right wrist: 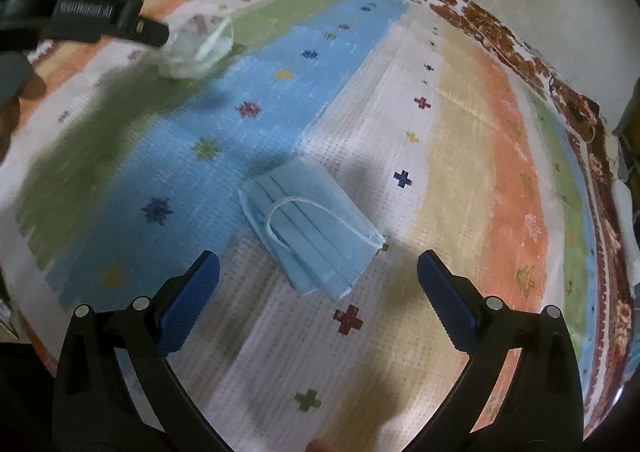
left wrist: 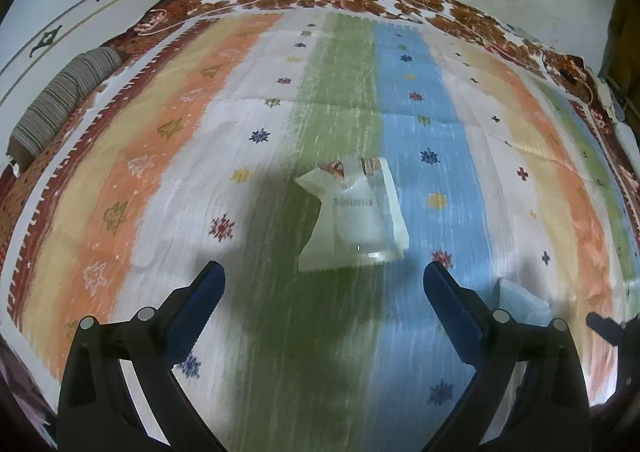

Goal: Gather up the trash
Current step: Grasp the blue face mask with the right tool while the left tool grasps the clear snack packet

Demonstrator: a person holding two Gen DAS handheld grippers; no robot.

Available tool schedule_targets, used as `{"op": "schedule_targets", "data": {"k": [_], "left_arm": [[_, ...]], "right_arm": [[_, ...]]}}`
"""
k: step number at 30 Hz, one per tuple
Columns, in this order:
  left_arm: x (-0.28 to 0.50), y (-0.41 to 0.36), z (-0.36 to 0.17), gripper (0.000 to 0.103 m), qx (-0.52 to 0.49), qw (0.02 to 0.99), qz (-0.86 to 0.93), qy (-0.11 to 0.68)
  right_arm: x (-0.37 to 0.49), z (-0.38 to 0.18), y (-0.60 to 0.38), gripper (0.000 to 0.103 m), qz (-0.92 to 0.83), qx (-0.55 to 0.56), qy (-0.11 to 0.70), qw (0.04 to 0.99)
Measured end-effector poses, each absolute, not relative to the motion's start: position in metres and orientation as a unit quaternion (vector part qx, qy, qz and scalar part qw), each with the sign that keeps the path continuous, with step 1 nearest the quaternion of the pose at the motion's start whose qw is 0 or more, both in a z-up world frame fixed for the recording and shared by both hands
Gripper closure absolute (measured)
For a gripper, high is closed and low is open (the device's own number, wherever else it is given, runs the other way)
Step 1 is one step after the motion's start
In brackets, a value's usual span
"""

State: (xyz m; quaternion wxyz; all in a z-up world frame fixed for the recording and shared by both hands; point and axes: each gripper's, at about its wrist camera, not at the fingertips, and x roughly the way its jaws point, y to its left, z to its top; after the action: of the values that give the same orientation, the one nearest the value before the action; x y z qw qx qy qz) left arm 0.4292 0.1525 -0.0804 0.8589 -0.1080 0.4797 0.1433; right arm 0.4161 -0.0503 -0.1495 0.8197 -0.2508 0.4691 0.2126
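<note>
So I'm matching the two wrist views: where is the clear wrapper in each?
Left wrist: the wrapper lies centre, just ahead of the open left gripper, on the green-blue stripe border.
Right wrist: wrapper upper left, beside the left gripper's tip.
Shared landmark: the blue stripe.

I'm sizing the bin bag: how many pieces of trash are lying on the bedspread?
2. A clear plastic wrapper on the green and blue stripes ahead of the left gripper; a blue face mask before the right gripper. More may lie outside view.
</note>
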Motion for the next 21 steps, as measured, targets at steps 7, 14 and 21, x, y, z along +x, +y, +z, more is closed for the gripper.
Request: {"op": "schedule_targets", "data": {"k": [7, 14, 21], "left_arm": [[0.453, 0.156, -0.102, 0.006, -0.103, 0.853, 0.152, 0.489], [0.477, 0.156, -0.113, 0.006, -0.091, 0.862, 0.142, 0.477], [0.488, 0.148, -0.121, 0.016, -0.054, 0.864, 0.129, 0.483]], "right_arm": [[0.428, -0.17, -0.04, 0.012, 0.219, -0.275, 0.481, 0.803], [0.443, -0.173, -0.047, 0.034, 0.237, -0.221, 0.506, 0.8], [0.442, -0.177, -0.049, 0.066, 0.244, -0.205, 0.518, 0.794]]}}
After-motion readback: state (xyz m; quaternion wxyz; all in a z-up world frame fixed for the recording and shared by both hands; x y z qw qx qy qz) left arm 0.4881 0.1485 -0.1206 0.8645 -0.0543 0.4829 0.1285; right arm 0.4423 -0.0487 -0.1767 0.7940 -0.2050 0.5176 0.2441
